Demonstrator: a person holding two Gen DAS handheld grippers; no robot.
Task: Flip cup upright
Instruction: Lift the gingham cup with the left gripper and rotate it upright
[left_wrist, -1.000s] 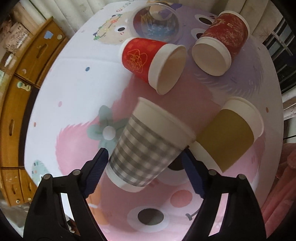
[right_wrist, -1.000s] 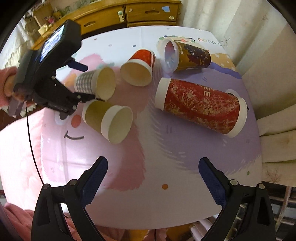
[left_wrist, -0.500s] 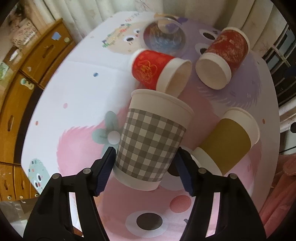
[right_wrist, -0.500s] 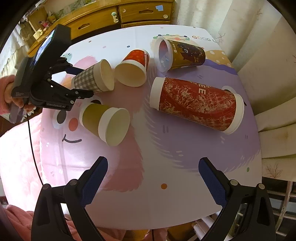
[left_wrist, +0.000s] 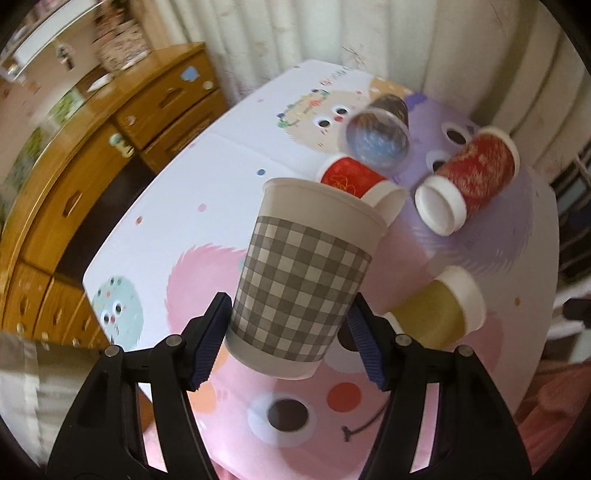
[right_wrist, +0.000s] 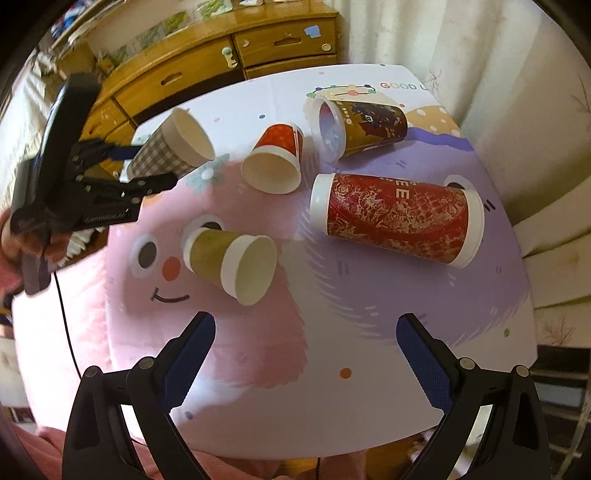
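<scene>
My left gripper (left_wrist: 291, 343) is shut on a grey checked paper cup (left_wrist: 303, 280), held off the table with its mouth turned up and away. In the right wrist view the same cup (right_wrist: 168, 151) hangs tilted in the left gripper (right_wrist: 147, 166) above the table's left side. My right gripper (right_wrist: 304, 354) is open and empty above the near edge of the table (right_wrist: 332, 332).
Several cups lie on their sides: an olive one (right_wrist: 232, 258), a small red one (right_wrist: 275, 158), a tall red one (right_wrist: 395, 218) and a dark brown one (right_wrist: 362, 123). A wooden dresser (right_wrist: 207, 62) stands behind the table. Curtains (right_wrist: 498, 92) hang at right.
The left gripper has lifted the checked cup off the table and swung it from lying on its side to nearly upright. The right gripper has stayed open and moved little.
</scene>
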